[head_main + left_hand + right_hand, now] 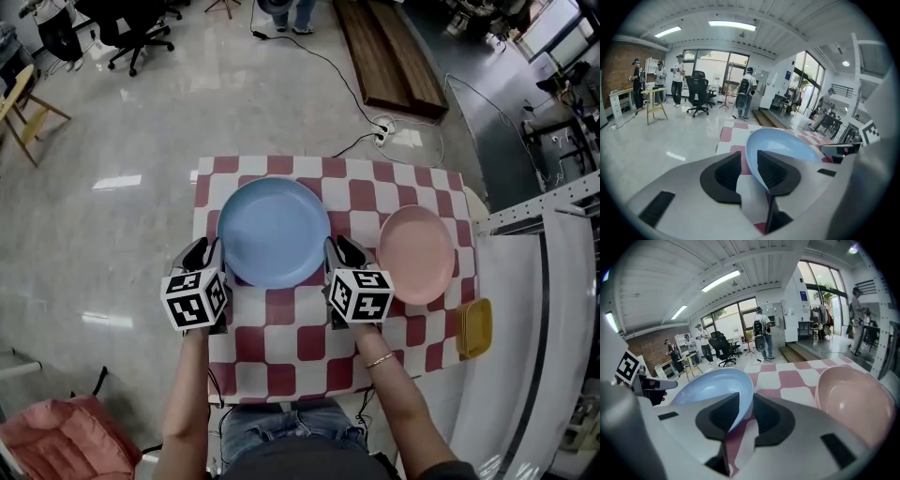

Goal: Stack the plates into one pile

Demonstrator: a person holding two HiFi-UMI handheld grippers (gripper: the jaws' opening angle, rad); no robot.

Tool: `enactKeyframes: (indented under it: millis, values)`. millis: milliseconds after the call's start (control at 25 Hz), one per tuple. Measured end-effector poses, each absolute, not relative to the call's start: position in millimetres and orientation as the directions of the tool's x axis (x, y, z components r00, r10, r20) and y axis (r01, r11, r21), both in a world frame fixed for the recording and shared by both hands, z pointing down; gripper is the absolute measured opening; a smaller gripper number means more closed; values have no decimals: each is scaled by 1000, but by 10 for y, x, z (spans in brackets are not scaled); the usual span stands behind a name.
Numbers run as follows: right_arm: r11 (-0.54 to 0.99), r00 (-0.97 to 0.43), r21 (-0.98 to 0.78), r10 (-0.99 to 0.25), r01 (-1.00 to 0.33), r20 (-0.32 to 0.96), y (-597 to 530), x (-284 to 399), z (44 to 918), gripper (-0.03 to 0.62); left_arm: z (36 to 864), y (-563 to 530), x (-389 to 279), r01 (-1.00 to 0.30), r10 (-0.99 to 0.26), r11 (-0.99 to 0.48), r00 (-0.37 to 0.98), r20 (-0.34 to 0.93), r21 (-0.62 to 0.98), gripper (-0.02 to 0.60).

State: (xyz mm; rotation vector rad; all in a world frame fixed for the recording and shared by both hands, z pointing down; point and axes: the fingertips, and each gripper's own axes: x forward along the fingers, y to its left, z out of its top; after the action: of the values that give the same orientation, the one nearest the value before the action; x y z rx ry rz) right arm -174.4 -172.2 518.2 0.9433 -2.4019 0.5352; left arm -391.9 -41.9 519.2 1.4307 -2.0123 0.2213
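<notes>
My left claw: slightly apart, astride the round light-blue plastic plate's left rim.
My right claw: slightly apart, astride its right rim.
Blue plate: near the checked surface's far edge.
Round pink plate: by the right edge.

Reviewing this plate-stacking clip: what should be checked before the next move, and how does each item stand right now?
1. Left gripper placed over the blue plate rim: ok, the rim sits between its jaws.
2. Left gripper closed on the rim: not ok, a gap shows beside the rim.
3. Right gripper placed over the opposite rim: ok, the rim sits between its jaws.
4. Right gripper closed on the rim: not ok, a gap shows on one side.
5. Pink plate free to stack with: ok, nothing in it, apart from the blue plate.
6. Yellow item at the table edge is a plate: cannot tell.
</notes>
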Motion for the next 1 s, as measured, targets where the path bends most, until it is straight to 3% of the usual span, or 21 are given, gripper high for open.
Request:
enactKeyframes:
  millis: [280,1000]
  values:
    - [668,-612,-176,-501,-723,612,-1791,-1783,5302,98,5380,-529,-3989,-860,-775,411,-154,613,302,124]
    - [694,-606,-184,-432,-696,668,-1769,-1896,5521,101,5606,-741,-3905,-861,-746,399,-105,657,316,112]
